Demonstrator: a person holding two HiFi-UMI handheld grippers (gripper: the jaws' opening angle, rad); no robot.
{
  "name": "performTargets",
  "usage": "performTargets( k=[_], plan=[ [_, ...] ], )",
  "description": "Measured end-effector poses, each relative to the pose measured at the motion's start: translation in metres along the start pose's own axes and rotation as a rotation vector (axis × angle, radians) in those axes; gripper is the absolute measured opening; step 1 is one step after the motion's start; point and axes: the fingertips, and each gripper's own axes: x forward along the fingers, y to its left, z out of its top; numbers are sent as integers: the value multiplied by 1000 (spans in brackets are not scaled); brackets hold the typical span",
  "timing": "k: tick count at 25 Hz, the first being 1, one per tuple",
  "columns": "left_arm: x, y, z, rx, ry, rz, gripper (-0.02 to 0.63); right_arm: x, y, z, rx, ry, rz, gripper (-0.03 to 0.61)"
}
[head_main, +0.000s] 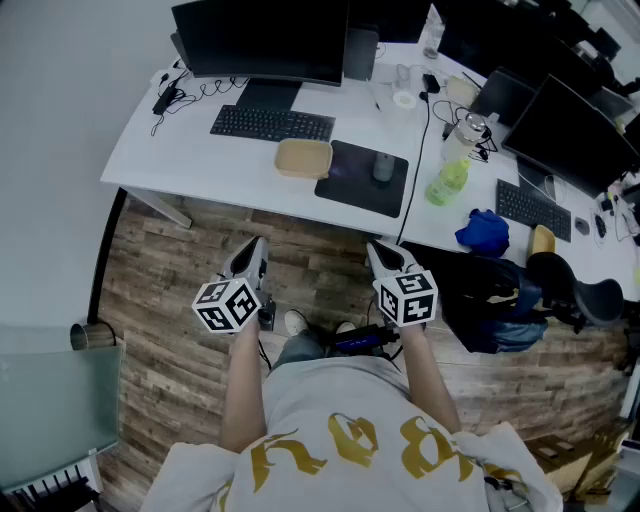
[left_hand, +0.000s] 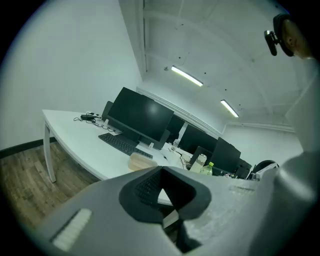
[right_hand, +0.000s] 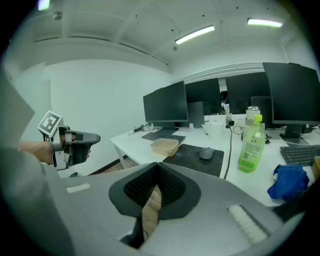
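Observation:
I hold both grippers over the wood floor in front of a white desk (head_main: 200, 160). My left gripper (head_main: 256, 246) and my right gripper (head_main: 379, 251) point at the desk edge, both shut with nothing between the jaws. In the left gripper view the left gripper (left_hand: 160, 170) has its tips together, and in the right gripper view so does the right gripper (right_hand: 158, 165). The left gripper's body (right_hand: 75, 142) also shows there at the left. Nearest ahead are a tan lidded container (head_main: 303, 158), a black mouse pad (head_main: 350, 190) and a grey mouse (head_main: 383, 167).
A keyboard (head_main: 271, 124) and monitor (head_main: 262, 40) stand at the back left. A green bottle (head_main: 447, 183), blue cloth (head_main: 482, 231) and second keyboard (head_main: 532, 210) lie right. A dark backpack (head_main: 495, 300) and chair (head_main: 590, 295) stand at right; a glass panel (head_main: 50, 400) at left.

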Motion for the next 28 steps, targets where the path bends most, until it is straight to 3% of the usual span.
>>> performTargets(
  k=[12,13,14,15,19,28],
  plan=[
    [22,9,9,2,15,3,2,28,-13,11,0,3,13,28],
    [25,10,8,-8,24,2,66,30,-13,12,0,7,15,53],
    [27,12,7,-22,34,5,128,32,-12,11,-4,16,18,121],
    [29,15,6,-34,42,10,165,35,-11,11,-11,25,20,138],
    [44,27,7,-43,59,7,170,49,-10,13,-29,39,11,143],
    [157,97,45,-47,160,-87,170,133,-31,32,-60,125,-94,147]
  ],
)
